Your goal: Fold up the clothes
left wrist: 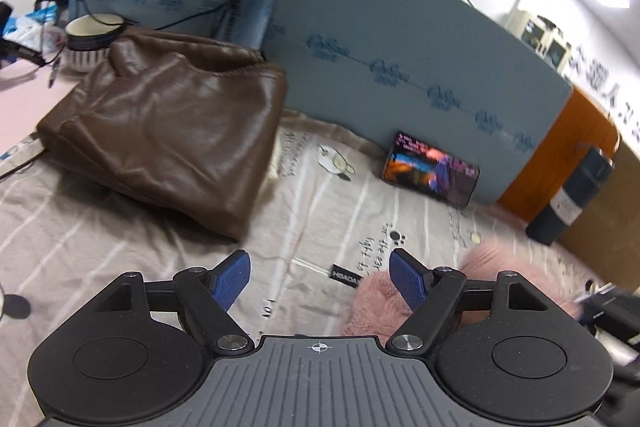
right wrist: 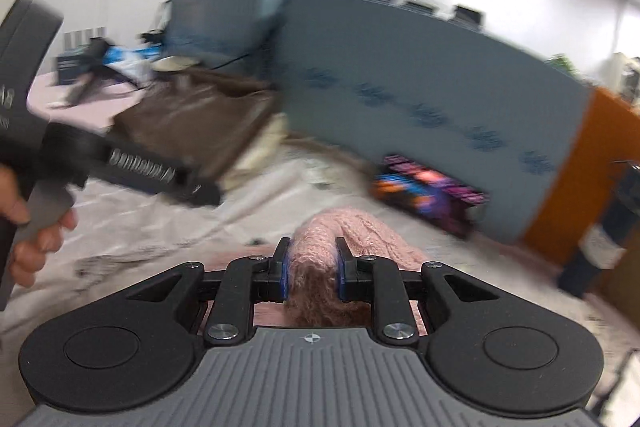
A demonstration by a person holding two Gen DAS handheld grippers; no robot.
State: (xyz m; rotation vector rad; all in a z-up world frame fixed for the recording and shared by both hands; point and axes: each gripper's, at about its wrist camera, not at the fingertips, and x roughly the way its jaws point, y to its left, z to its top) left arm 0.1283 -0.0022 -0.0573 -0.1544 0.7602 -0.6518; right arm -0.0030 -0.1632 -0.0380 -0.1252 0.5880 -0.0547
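A fluffy pink garment (left wrist: 472,279) lies on the striped sheet (left wrist: 120,247) at the lower right of the left wrist view. My left gripper (left wrist: 320,279) is open and empty just left of it, over the sheet. In the right wrist view my right gripper (right wrist: 312,271) is shut on a bunched fold of the pink garment (right wrist: 340,239), which hangs between the blue pads. A folded brown leather garment (left wrist: 168,131) sits at the back left and shows blurred in the right wrist view (right wrist: 192,123). The left gripper's body (right wrist: 120,163) appears at the left there.
A blue foam board (left wrist: 400,39) stands along the back. A phone (left wrist: 430,169) with a lit screen leans against it. A dark bottle (left wrist: 572,199) stands at the right by an orange panel (left wrist: 560,155). A striped cup (left wrist: 88,43) and cables sit at the far left.
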